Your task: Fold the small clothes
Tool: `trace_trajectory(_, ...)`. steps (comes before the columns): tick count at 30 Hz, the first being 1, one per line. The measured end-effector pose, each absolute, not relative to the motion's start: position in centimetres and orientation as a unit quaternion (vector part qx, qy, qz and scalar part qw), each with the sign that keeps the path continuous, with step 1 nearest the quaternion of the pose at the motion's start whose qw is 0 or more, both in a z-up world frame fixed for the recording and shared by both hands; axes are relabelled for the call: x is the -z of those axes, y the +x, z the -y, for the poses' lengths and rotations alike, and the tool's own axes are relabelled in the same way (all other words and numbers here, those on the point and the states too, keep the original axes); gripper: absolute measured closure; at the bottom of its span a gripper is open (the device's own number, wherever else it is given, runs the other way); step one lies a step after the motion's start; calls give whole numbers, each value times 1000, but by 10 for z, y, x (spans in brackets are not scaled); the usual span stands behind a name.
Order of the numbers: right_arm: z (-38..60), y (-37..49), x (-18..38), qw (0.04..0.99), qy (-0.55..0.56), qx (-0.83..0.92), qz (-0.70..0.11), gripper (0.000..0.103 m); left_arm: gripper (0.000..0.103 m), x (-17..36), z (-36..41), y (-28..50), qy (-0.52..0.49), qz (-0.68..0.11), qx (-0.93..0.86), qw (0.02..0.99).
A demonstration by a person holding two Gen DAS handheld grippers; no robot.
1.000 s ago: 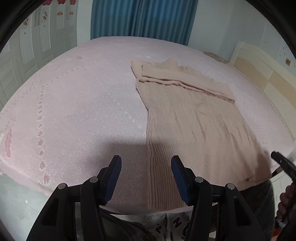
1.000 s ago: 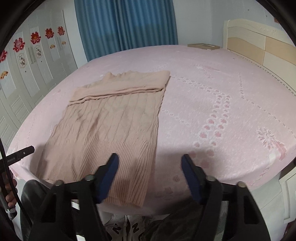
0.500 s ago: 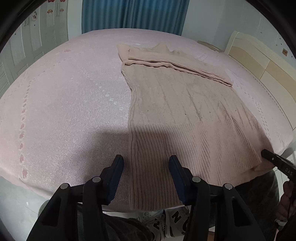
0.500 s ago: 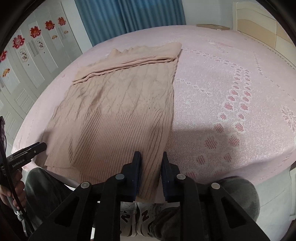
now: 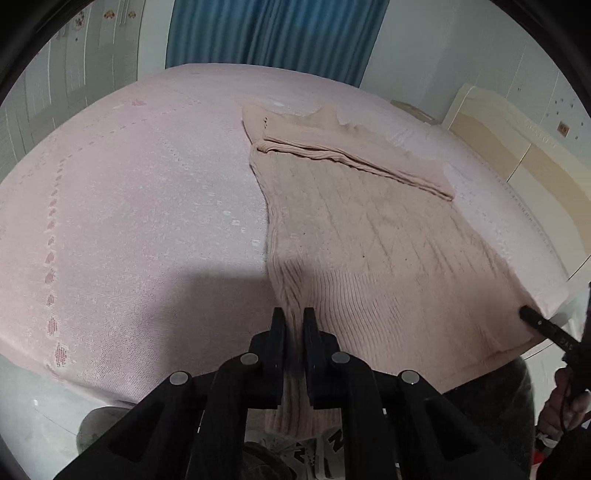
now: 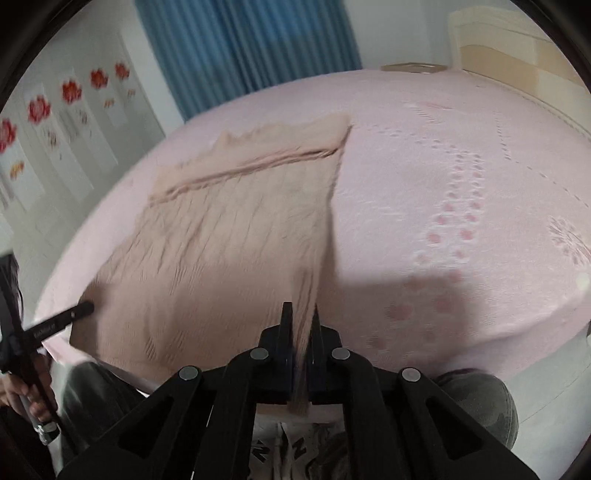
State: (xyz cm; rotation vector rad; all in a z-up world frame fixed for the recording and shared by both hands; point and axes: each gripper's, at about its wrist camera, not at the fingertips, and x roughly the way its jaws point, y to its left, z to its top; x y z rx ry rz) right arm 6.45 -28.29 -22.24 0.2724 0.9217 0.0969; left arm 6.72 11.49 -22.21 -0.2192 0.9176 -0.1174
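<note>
A beige ribbed knit sweater [image 5: 369,240] lies flat on the pink bed [image 5: 129,184], its sleeves folded across the top. Its ribbed hem hangs over the near edge. My left gripper [image 5: 293,314] is shut on the hem's left corner, with the knit pinched between the pads. My right gripper [image 6: 300,308] is shut on the right corner of the same sweater [image 6: 229,240], and the fabric there is bunched into a ridge. Each view shows the other gripper's tip at the far hem corner: the right gripper [image 5: 528,314] and the left gripper [image 6: 83,308].
The bed [image 6: 443,166] fills both views. A cream headboard [image 5: 517,147] stands to the right, and a blue curtain [image 5: 277,33] hangs behind. Wardrobe doors with red flower stickers [image 6: 55,110] stand on the left. A person's hand [image 5: 565,398] and knee [image 6: 476,398] are at the near edge.
Both grippers went from open over the hem to shut on its two corners. The right one closed first, then the left. The fabric at each corner now gathers into a ridge.
</note>
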Motion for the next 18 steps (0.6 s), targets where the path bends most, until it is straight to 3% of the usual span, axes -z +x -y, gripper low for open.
trace_trajectory(4, 285, 72, 241, 867, 136, -43, -477, 99, 94, 238, -116, 71, -102, -462, 44, 880)
trace_trajectory(9, 269, 72, 240, 875, 91, -33, -474, 95, 87, 241, -118, 66, -116, -463, 54, 877)
trace_trajectory(18, 273, 80, 244, 871, 135, -42, -470, 79, 75, 241, -114, 92, -128, -469, 64, 871)
